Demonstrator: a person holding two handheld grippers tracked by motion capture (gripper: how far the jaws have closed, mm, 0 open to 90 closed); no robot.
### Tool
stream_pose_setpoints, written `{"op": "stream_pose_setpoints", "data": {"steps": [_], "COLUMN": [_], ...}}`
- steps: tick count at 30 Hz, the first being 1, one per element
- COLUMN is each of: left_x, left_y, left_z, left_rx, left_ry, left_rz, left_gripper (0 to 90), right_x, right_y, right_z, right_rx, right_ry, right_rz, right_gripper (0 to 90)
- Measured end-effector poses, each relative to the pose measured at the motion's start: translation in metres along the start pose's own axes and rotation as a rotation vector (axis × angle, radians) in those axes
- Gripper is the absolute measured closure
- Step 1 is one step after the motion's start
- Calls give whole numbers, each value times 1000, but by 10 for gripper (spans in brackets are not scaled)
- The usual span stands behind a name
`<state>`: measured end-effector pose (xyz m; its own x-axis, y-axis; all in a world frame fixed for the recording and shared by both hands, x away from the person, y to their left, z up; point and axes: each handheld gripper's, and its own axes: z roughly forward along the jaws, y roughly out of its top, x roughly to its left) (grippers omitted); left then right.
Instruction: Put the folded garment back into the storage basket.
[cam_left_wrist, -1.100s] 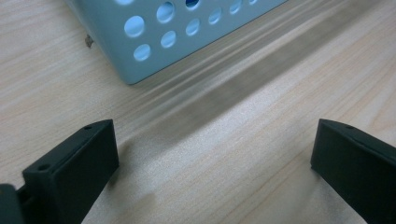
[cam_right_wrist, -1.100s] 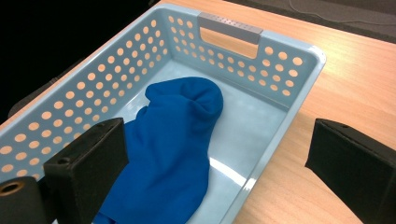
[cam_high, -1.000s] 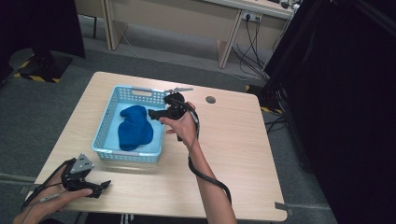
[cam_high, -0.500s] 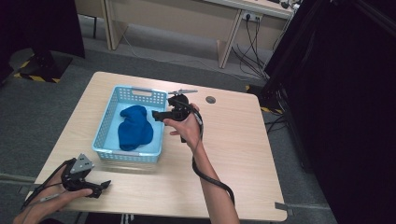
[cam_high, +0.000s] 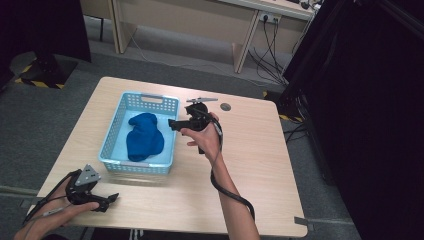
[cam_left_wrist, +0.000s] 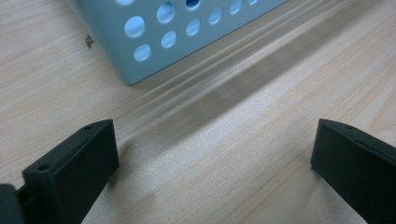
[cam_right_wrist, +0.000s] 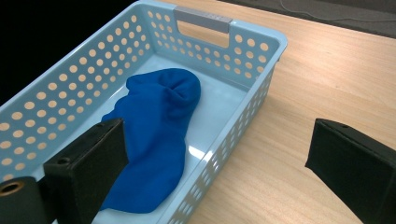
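A blue cloth (cam_high: 144, 136) (cam_right_wrist: 156, 135) lies crumpled inside a light blue perforated basket (cam_high: 150, 102) (cam_right_wrist: 250, 56) on the wooden table (cam_high: 255, 145). My right gripper (cam_high: 172, 123) (cam_right_wrist: 217, 172) hovers open above the basket's right rim, jaws wide apart and empty, pointing left over the cloth. My left gripper (cam_high: 111, 199) (cam_left_wrist: 212, 163) rests open low over the table near the front left corner, just in front of the basket's near wall (cam_left_wrist: 187, 32), with nothing between its jaws.
A small round dark cap (cam_high: 225, 106) sits in the tabletop behind the right hand. Desk legs and cables (cam_high: 265, 50) stand on the grey floor beyond the table. A black curtain (cam_high: 370, 100) hangs to the right.
My right gripper has drifted slightly rightward and back from over the basket, staying open. The left gripper has stayed in place.
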<state>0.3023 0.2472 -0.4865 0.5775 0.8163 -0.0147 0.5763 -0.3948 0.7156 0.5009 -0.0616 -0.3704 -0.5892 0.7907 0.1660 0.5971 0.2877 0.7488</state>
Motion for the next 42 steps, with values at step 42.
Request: {"op": "stream_pose_setpoints", "data": {"steps": [42], "left_x": [0], "left_y": [0], "left_z": [0], "left_rx": [0], "left_ry": [0], "left_rz": [0], "left_gripper": [0], "right_x": [-37], "right_y": [-25], "right_z": [-26], "right_rx": [-21], "right_ry": [-31], "right_rz": [29], "right_gripper": [57]}}
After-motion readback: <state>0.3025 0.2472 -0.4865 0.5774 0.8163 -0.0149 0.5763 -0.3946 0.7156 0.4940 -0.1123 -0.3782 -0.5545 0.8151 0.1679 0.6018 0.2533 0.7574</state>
